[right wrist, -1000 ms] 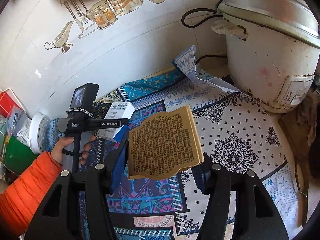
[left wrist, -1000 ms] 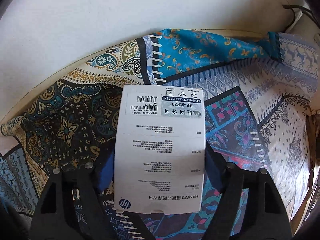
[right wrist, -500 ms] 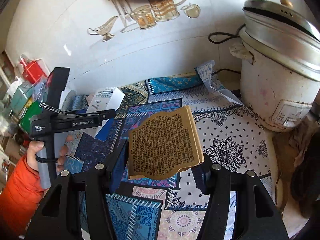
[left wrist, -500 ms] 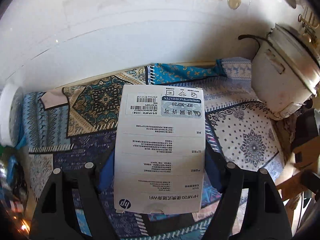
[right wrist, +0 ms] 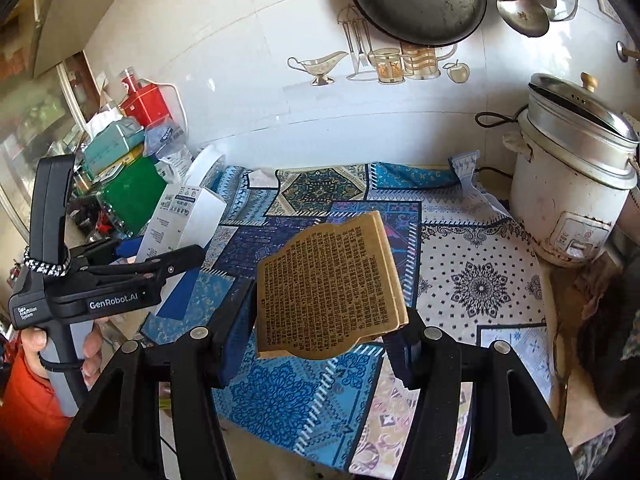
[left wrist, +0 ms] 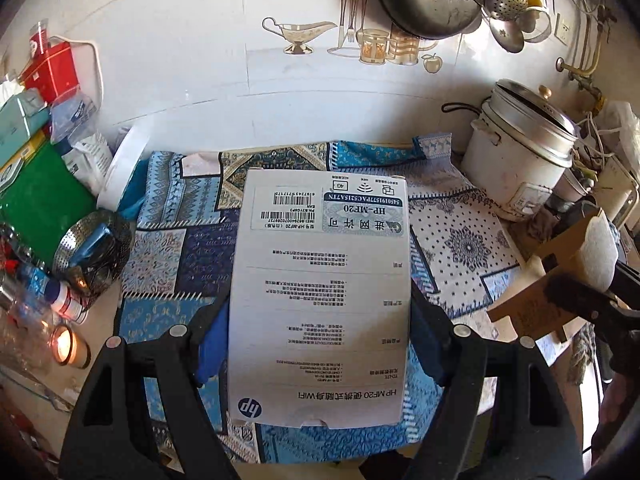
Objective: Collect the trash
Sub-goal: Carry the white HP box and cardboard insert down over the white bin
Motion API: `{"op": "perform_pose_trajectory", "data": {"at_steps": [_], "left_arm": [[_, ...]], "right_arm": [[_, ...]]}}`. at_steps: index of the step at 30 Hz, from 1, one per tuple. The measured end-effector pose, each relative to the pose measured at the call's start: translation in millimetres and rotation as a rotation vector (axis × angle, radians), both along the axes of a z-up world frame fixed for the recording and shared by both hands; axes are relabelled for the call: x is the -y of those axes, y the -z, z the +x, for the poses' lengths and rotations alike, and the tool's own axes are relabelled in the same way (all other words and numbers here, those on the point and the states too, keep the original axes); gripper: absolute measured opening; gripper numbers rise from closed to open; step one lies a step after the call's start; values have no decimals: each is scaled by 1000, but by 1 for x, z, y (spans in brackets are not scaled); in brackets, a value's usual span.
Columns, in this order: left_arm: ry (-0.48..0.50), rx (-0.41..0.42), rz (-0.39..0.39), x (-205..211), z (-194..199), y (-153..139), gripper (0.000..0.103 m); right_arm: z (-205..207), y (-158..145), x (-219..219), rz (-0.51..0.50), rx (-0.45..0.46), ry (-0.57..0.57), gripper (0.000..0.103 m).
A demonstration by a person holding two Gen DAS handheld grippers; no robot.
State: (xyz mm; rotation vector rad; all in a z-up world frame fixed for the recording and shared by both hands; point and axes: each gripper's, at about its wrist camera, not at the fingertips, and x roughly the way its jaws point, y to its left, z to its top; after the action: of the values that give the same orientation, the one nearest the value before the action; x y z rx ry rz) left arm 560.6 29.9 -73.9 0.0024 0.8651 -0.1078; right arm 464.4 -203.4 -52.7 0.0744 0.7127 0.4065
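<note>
Left gripper [left wrist: 320, 344] clamped on white HP box [left wrist: 320, 296], right gripper [right wrist: 320, 320] clamped on brown printed packet [right wrist: 328, 288], patterned cloth [left wrist: 460, 236] partly hidden

White HP box [left wrist: 320, 292], brown printed carton [right wrist: 328, 288] (both aloft, clamped)

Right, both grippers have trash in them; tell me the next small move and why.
Probably carry both loads away from the patterned cloth toward a bin; none shows in either view. The left gripper is shut on the white HP box, the right gripper on the brown printed box, both lifted clear of the cloth.
</note>
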Motion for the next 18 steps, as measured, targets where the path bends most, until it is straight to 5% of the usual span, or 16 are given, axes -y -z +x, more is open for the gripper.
{"op": "perform_pose_trajectory", "data": {"at_steps": [11,18], "left_arm": [[89,-87,41,-32,-146,63,76],[123,-173,29,-19,-200,104,76]], "right_arm": [[-117,50,-48,21,-55,148,55],[-171,92,-47,15,-168,209,55]]}}
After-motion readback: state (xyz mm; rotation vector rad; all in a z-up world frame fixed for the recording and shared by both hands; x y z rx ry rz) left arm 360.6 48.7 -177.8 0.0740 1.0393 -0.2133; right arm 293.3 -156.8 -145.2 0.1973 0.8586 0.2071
